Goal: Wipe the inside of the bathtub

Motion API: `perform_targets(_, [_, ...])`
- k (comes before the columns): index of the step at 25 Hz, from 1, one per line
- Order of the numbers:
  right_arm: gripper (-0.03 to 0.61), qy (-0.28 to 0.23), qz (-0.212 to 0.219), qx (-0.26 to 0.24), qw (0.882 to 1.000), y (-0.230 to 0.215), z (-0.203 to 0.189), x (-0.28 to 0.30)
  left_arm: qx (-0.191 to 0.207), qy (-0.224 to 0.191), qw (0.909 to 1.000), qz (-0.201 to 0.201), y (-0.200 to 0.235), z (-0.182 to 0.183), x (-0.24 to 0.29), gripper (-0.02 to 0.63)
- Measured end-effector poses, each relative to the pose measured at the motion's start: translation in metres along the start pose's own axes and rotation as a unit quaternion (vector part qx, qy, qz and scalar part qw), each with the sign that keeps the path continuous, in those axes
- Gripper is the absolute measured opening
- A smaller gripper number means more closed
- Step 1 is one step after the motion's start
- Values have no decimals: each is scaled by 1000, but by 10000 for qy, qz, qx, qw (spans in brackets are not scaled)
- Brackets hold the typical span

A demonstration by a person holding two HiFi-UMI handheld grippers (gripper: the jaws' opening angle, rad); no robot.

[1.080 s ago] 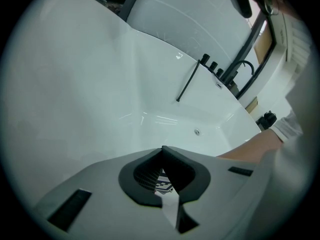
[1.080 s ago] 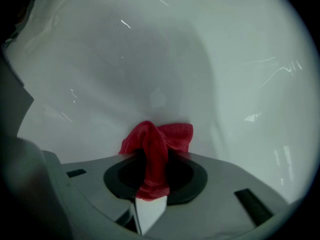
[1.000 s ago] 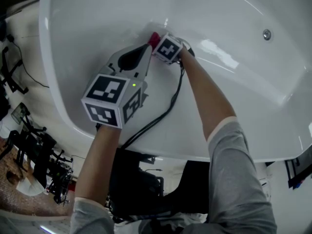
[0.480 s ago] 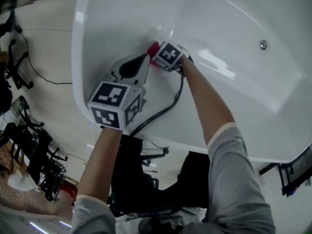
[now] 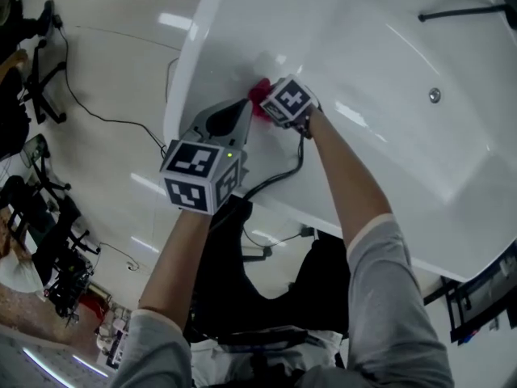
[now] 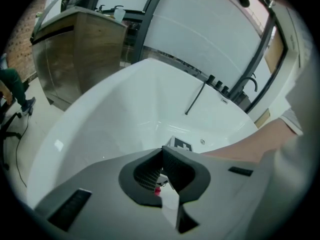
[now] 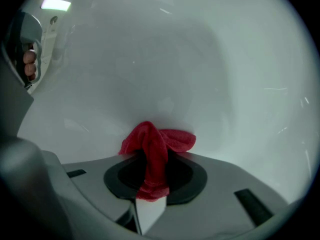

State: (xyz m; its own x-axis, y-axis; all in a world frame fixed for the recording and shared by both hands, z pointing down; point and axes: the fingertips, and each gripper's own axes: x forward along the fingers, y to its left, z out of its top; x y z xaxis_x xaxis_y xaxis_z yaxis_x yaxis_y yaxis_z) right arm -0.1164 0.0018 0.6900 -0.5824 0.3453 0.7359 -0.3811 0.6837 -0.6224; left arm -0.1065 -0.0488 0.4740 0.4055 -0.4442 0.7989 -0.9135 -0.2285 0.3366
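Glossy white bathtub [image 5: 388,55] — red cloth [image 7: 150,144] against its wall, pale floor [image 5: 105,63] beside

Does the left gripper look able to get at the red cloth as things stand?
Probably not yet: the left gripper is close beside the red cloth, but its fingers are shut and the right gripper grips the cloth.

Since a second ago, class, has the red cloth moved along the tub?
No: the red cloth keeps its place, left of the round fitting in the bathtub.
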Motion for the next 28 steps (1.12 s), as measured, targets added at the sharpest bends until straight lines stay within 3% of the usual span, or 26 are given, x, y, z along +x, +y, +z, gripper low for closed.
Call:
perform_targets(5, [95, -171, 164, -3, 9997, 29, 21, -10, -213, -193, 9994, 213, 9, -5, -28, 5])
perform_targets(11, [95, -489, 357, 462, 9971, 64, 40, -27, -411, -326, 9978, 395, 11, -17, -73, 5])
perform_targets(28, [95, -579, 487, 319, 9966, 138, 84, -55, -804, -680, 9908, 853, 36, -33, -161, 5])
